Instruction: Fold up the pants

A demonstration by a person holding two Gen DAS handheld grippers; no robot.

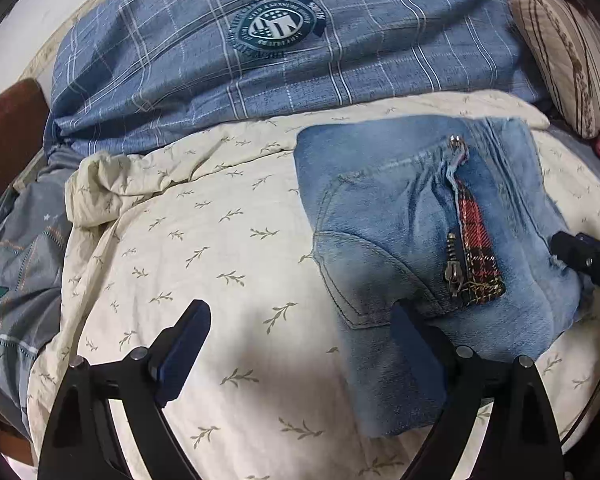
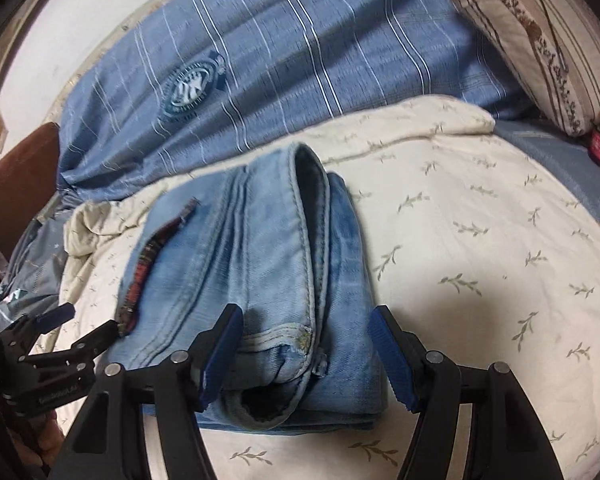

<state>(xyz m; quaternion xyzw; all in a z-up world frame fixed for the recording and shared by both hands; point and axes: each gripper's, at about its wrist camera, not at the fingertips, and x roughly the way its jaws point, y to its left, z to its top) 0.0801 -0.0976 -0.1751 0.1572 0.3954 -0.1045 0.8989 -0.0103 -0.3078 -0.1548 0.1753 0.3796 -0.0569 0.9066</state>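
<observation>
The pants [image 1: 412, 240], pale blue jeans, lie folded into a thick bundle on a cream bedspread [image 1: 204, 248] printed with small leaf sprigs. Behind the pants, a blue plaid quilt [image 1: 260, 48] with a round crest is heaped up; its far edges are cut off by the rim of the fisheye picture. Beside the quilt, right of the pants, a striped pillow [image 2: 540, 44] leans, only partly in view. A small red item beyond the pillow is too small to identify.

From the left wrist, the pants show a back pocket, a red tartan patch [image 1: 478, 248] and a metal zipper pull. From the right wrist, stacked hems and seams face the camera, and the patch appears only edge-on.

The left gripper [image 1: 300, 344] hovers at the pants' near-left edge with jaws wide apart; one finger overlaps the denim, though contact is unclear. The right gripper [image 2: 306, 356] straddles the pants' near end, jaws spread on either side and not pinching. Its tip shows in the left view, mostly cut off.
</observation>
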